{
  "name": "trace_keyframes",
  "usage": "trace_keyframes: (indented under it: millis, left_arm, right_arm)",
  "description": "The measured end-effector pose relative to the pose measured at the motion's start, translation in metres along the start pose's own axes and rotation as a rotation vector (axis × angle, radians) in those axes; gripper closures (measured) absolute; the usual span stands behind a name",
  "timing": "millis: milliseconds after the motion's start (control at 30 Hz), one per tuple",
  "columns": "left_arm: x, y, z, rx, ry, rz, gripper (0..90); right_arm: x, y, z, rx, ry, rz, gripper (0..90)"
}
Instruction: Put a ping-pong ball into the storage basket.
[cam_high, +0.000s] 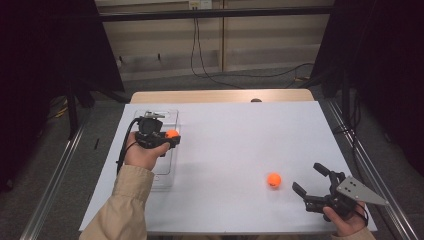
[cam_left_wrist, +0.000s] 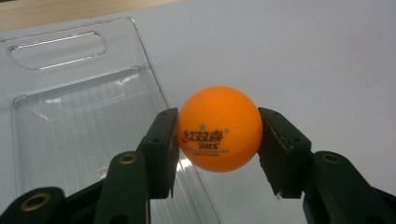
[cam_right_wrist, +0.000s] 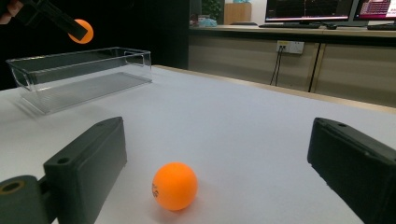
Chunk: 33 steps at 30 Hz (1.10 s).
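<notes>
Far left: dark curtains and a metal rail along the table's side; grey floor beyond.

Left part of the table: a clear plastic rectangular tray (cam_high: 170, 176) with a cut-out handle at its far end lies lengthwise on the white sheet. Nothing seems to lie in it, though the hand hides part of it from above.

Above the tray's right wall, the left gripper (cam_high: 169, 137), held in a hand with a tan sleeve, is clamped on an orange table-tennis ball with red print (cam_left_wrist: 219, 129). Both black pads press the ball's sides. In the right gripper view this ball (cam_right_wrist: 81, 31) hangs in the air over the tray's near end (cam_right_wrist: 79, 74), clear of the rim. Nothing stands between ball and tray.

Middle: the white table cover (cam_high: 235, 145) is bare; a strip of light wood tabletop (cam_high: 220, 96) shows at the far edge, with a small dark spot on it that is too small to identify.

Right of centre, near side: a second orange table-tennis ball (cam_high: 273, 180) rests on the cover, well apart from the tray.

Near right: the right gripper (cam_high: 312, 180), with a grey three-cornered plate on top, has its jaws spread wide and holds nothing. The second ball (cam_right_wrist: 174, 185) lies just ahead of it, between the lines of the two jaws, untouched.

Far side: beige cabinet panels, a wall socket, a black cable hanging to the floor; monitors on a counter in the right gripper view. Dark curtains at right.
</notes>
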<state>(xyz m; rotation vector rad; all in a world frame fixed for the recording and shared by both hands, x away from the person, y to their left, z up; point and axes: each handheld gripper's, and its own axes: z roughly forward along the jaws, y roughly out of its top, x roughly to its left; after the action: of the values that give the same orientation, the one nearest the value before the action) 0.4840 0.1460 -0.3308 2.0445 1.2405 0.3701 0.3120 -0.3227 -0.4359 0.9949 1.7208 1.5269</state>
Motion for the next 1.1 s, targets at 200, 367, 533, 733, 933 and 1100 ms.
trace_keyframes:
  millis: [200, 367, 533, 733, 933, 1100]
  left_arm:
    - [0.005, -0.002, 0.000, -0.009, 0.010, -0.020, 51.0]
    - [0.010, -0.005, -0.001, 0.011, 0.018, -0.004, 51.0]
    - [0.015, -0.007, 0.000, 0.018, 0.021, -0.006, 51.0]
    - [0.020, -0.011, 0.001, 0.017, 0.031, -0.018, 51.0]
    - [0.025, -0.013, 0.000, 0.020, 0.038, -0.029, 51.0]
    - [0.029, -0.015, -0.002, 0.013, 0.058, -0.033, 51.0]
  right_arm:
    - [0.000, 0.000, 0.000, 0.001, -0.002, 0.003, 4.5]
    - [0.000, 0.000, -0.001, 0.000, -0.001, 0.005, 4.5]
    - [-0.001, 0.000, 0.000, -0.006, -0.003, 0.010, 4.5]
    - [-0.001, 0.000, -0.001, -0.004, -0.007, 0.008, 4.4]
    - [-0.001, 0.000, 0.000, -0.005, -0.008, 0.006, 4.5]
    - [-0.001, 0.000, 0.000, -0.004, -0.009, 0.006, 4.4]
